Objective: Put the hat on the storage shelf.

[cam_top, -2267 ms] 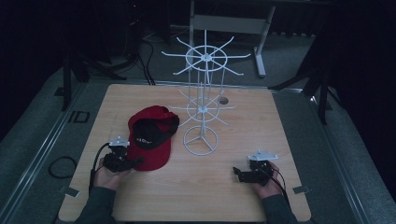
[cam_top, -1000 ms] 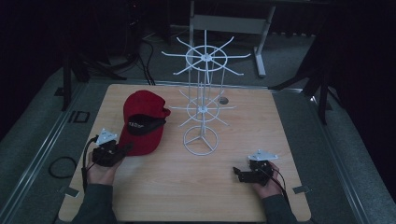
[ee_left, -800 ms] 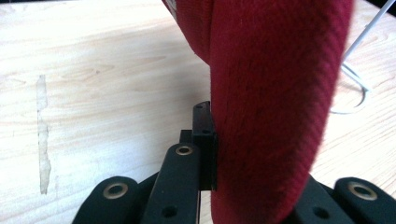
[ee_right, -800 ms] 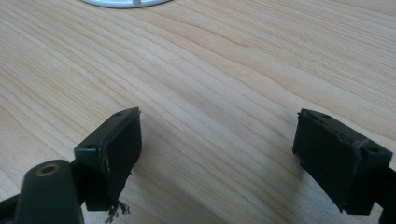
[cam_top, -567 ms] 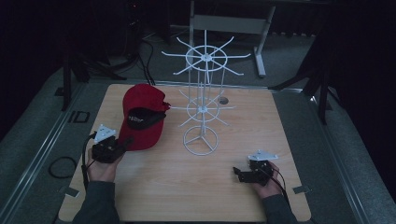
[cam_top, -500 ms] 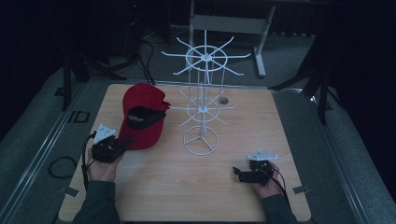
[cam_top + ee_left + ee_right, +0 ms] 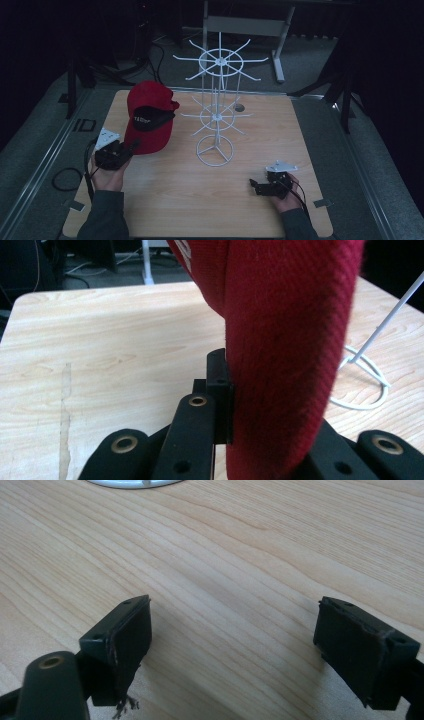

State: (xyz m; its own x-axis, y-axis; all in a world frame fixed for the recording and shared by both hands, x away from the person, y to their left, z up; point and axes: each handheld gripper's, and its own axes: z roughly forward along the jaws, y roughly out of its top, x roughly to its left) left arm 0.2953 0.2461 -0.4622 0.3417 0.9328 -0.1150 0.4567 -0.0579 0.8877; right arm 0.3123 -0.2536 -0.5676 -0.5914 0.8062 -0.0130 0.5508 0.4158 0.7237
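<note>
High view: left gripper point(image 7: 131, 146) is clamped on the edge of the red cap point(image 7: 148, 117), which is held upright off the table point(image 7: 300, 150), its open underside facing the camera, black lining and a white label visible inside. Cap sits at the table's left, just left of the white wire rack point(image 7: 216, 115); the two look close but apart. Rack has two tiers of radial arms on a ring base, nothing on them. Right gripper point(image 7: 254, 185) rests low at the near right of the table, jaws apart, nothing between them, well apart from rack and cap. Small dark round spot point(image 7: 239, 107) on the wood behind the rack. Table is light wood; grey floor around it, cables point(image 7: 65, 178) on the left, a grey stand point(image 7: 240, 25) behind, dark room.

Left gripper view: jaws closed on the cap's point(image 7: 285, 340) red fabric, which fills the gap and rises out the top. Wood to the left, the rack's base ring point(image 7: 367, 385) at right.

Right gripper view: jaws wide, bare wood grain between them. Frayed threads hang off the left pad point(image 7: 125, 640). Rack base rim point(image 7: 135, 483) at the top edge.
</note>
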